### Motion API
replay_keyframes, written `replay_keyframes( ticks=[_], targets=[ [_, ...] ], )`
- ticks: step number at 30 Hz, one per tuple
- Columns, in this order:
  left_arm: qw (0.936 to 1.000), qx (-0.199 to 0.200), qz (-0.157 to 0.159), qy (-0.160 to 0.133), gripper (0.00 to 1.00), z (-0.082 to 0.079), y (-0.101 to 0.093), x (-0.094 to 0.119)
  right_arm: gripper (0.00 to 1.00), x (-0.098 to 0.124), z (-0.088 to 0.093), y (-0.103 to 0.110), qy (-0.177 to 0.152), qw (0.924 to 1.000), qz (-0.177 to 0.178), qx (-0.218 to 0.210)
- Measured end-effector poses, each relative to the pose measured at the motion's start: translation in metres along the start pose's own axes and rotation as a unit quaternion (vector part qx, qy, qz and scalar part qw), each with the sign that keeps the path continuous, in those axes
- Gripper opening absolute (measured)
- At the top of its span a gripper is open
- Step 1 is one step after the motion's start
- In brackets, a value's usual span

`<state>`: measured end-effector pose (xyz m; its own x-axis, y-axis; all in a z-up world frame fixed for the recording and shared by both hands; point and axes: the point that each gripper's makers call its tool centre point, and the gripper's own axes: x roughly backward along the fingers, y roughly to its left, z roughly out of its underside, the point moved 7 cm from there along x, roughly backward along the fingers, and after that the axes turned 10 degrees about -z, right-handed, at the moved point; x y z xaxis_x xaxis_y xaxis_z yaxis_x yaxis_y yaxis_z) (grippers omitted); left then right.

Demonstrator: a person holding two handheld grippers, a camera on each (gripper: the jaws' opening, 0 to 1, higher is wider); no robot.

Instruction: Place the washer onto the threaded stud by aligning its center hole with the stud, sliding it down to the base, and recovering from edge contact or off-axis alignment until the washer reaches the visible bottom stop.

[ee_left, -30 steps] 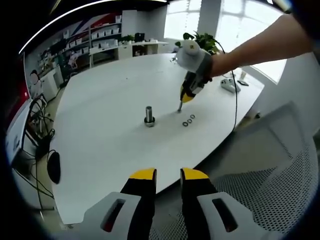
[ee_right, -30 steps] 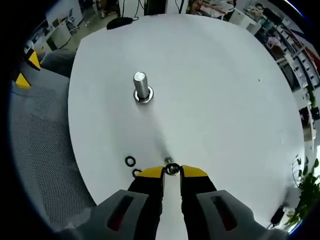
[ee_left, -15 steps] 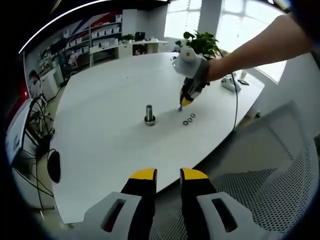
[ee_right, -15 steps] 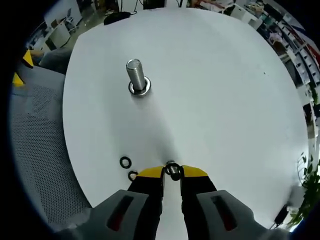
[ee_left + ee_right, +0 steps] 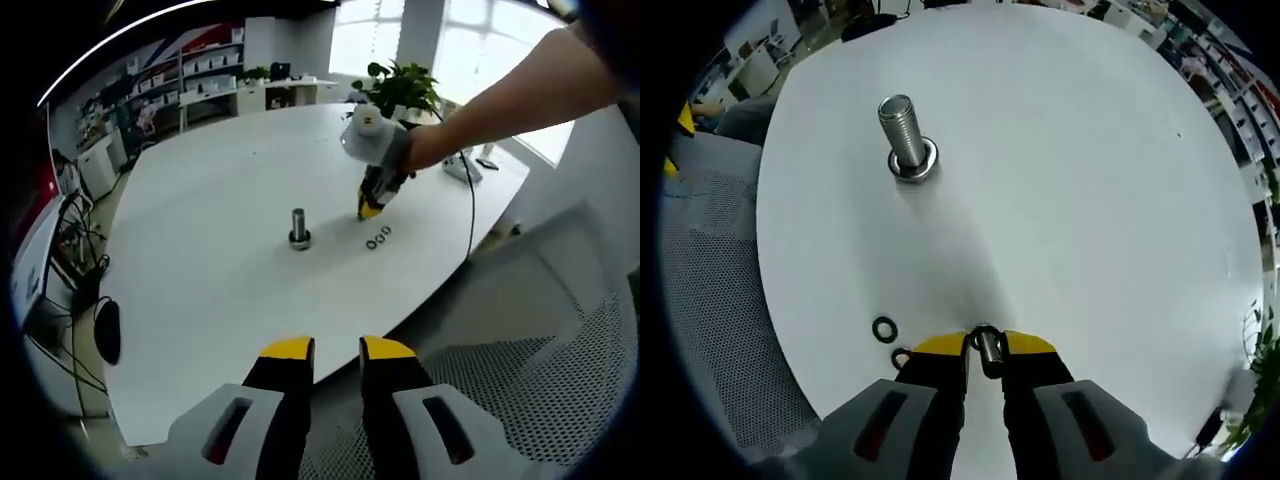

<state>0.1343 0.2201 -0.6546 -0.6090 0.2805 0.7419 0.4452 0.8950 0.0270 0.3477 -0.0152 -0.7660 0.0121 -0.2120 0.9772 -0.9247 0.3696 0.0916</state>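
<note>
The threaded stud point(image 5: 902, 135) stands upright on the white table point(image 5: 1070, 180), on a hex base with a ring around its foot. My right gripper point(image 5: 984, 345) is shut on a small metal washer point(image 5: 985, 349), held between its yellow tips above the table, short of the stud. Two spare dark washers point(image 5: 885, 329) lie on the table just left of those tips. In the left gripper view the stud point(image 5: 298, 227) is at mid table, and the right gripper point(image 5: 371, 207) hangs to its right above the spare washers point(image 5: 377, 238). My left gripper point(image 5: 336, 350) hovers off the table's near edge, jaws apart, empty.
A mesh office chair point(image 5: 560, 350) sits at the table's near right. A black mouse point(image 5: 107, 333) and cables lie at the left edge. A potted plant point(image 5: 405, 88) and a power strip point(image 5: 460, 170) stand at the far right. Shelves line the back wall.
My right gripper has carried the washer closer to the stud, which now looks larger in its view. In the left gripper view the right gripper has shifted slightly left. The left gripper has stayed put.
</note>
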Motion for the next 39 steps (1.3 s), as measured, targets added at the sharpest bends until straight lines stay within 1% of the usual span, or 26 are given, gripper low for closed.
replay_keyframes(
  ticks=[8, 13, 18, 23, 25, 27, 30, 32, 34, 39],
  targets=[
    [1.0, 0.001, -0.002, 0.001, 0.15, 0.0, 0.0, 0.0, 0.17, -0.005, 0.004, 0.0, -0.001, 0.9999, -0.001, -0.01],
    [1.0, 0.0, -0.001, 0.002, 0.15, 0.0, 0.0, 0.0, 0.2, 0.0, 0.008, 0.003, -0.006, 0.9999, 0.005, -0.01],
    [1.0, -0.003, 0.001, 0.002, 0.15, 0.0, -0.001, -0.001, 0.21, 0.005, 0.019, 0.006, -0.006, 0.9997, 0.017, -0.017],
    [1.0, -0.004, 0.003, 0.001, 0.15, 0.0, -0.001, 0.0, 0.22, 0.007, 0.039, 0.012, -0.007, 0.9987, 0.009, -0.05],
    [1.0, -0.005, 0.003, 0.001, 0.15, 0.0, -0.001, 0.0, 0.22, 0.007, 0.044, 0.015, -0.009, 0.9976, 0.006, -0.069],
    [1.0, -0.006, 0.005, 0.001, 0.15, 0.0, -0.001, 0.0, 0.22, 0.006, 0.045, 0.019, -0.016, 0.9971, 0.004, -0.074],
    [0.9999, -0.007, 0.007, 0.001, 0.15, 0.0, -0.002, 0.0, 0.22, 0.006, 0.043, 0.028, -0.02, 0.9977, -0.004, -0.064],
    [0.9999, -0.008, 0.007, 0.001, 0.15, 0.0, -0.002, 0.0, 0.22, 0.002, 0.043, 0.03, -0.013, 0.9985, -0.007, -0.053],
    [0.9999, -0.008, 0.007, 0.0, 0.15, 0.0, -0.001, 0.001, 0.22, 0.0, 0.042, 0.035, -0.013, 0.9988, -0.013, -0.046],
    [1.0, -0.007, 0.007, 0.0, 0.15, 0.0, -0.001, 0.001, 0.21, -0.001, 0.041, 0.034, -0.013, 0.9989, -0.013, -0.043]
  ],
)
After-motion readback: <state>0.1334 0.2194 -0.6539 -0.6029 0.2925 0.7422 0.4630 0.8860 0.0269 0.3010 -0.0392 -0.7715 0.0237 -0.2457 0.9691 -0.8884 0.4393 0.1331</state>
